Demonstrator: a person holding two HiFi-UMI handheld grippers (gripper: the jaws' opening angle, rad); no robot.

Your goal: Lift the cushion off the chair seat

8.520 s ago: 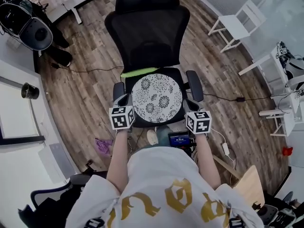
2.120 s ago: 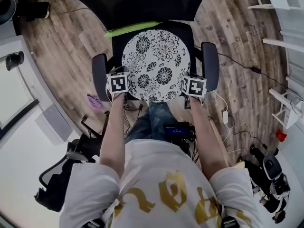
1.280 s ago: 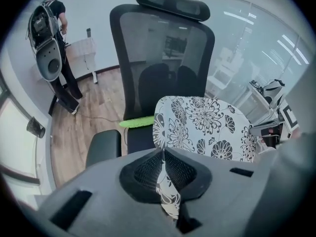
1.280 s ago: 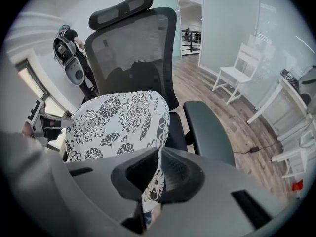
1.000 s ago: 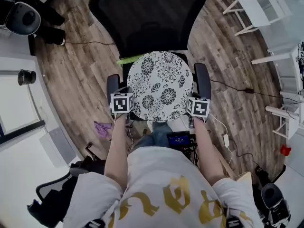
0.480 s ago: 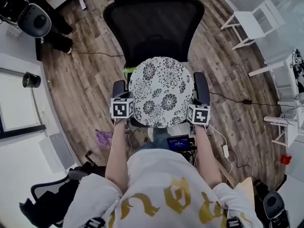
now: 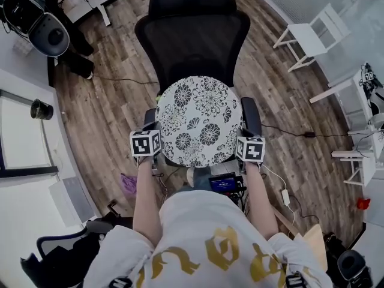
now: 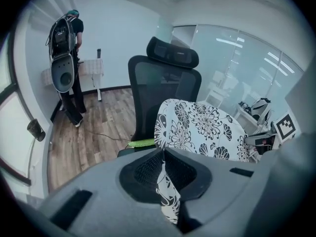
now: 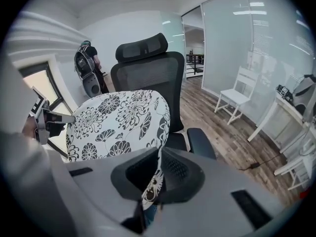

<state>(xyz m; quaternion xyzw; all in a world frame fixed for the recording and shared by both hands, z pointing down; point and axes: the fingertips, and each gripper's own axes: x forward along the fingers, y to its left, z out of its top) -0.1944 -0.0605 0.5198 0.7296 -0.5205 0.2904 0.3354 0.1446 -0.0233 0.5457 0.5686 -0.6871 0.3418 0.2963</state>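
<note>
A round white cushion (image 7: 200, 120) with black flower print hangs above the seat of a black mesh office chair (image 7: 193, 38), held at its near edge from both sides. My left gripper (image 7: 155, 153) is shut on the cushion's left rim (image 8: 167, 191). My right gripper (image 7: 240, 156) is shut on its right rim (image 9: 150, 186). In both gripper views the cushion (image 8: 200, 130) (image 9: 118, 117) tilts up away from the jaws, its far edge before the chair's backrest (image 9: 148, 78). The seat below is mostly hidden by the cushion.
The chair's armrests (image 7: 251, 116) flank the cushion. A green strip (image 8: 140, 143) lies on the seat's far side. A white chair (image 7: 309, 35) stands at the right, a person with a backpack (image 8: 66, 58) at the far left, cables (image 7: 288, 131) on the wooden floor.
Both grippers have risen with the cushion, which now looks larger and sits higher over the seat. The green strip behind it has gone out of the head view.
</note>
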